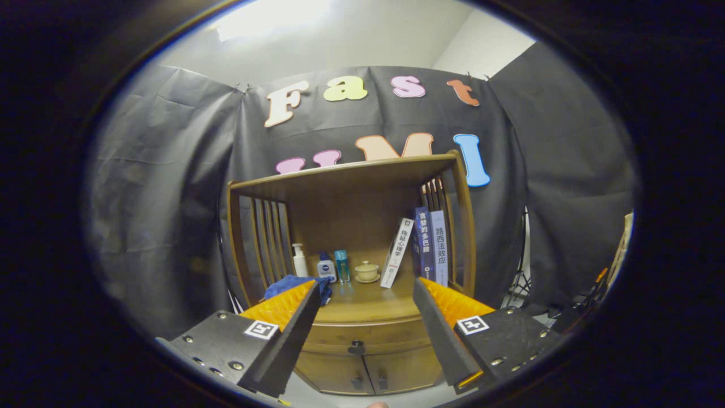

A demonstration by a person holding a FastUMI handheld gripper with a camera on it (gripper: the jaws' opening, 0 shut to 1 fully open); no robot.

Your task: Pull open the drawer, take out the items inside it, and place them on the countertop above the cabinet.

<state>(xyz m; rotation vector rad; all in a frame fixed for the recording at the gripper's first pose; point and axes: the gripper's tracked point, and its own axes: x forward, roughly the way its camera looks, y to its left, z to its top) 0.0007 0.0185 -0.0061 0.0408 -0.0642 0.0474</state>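
Note:
A wooden cabinet (362, 340) stands ahead, with a shelf frame above its countertop (368, 303). Its drawer (368, 337) is closed, with a small dark knob (357, 345) in the middle of its front. My gripper (365, 294) is open, its fingers spread wide and nothing between them. It is held some way back from the cabinet, and the drawer front shows between and below the fingertips. The drawer's contents are hidden.
On the countertop stand a white pump bottle (299, 260), a small blue-capped bottle (325, 266), a teal bottle (341, 265), a lidded cup (367, 271) and several books (422, 246). A blue cloth (294, 285) lies at the left. Two lower cabinet doors (368, 374) are closed.

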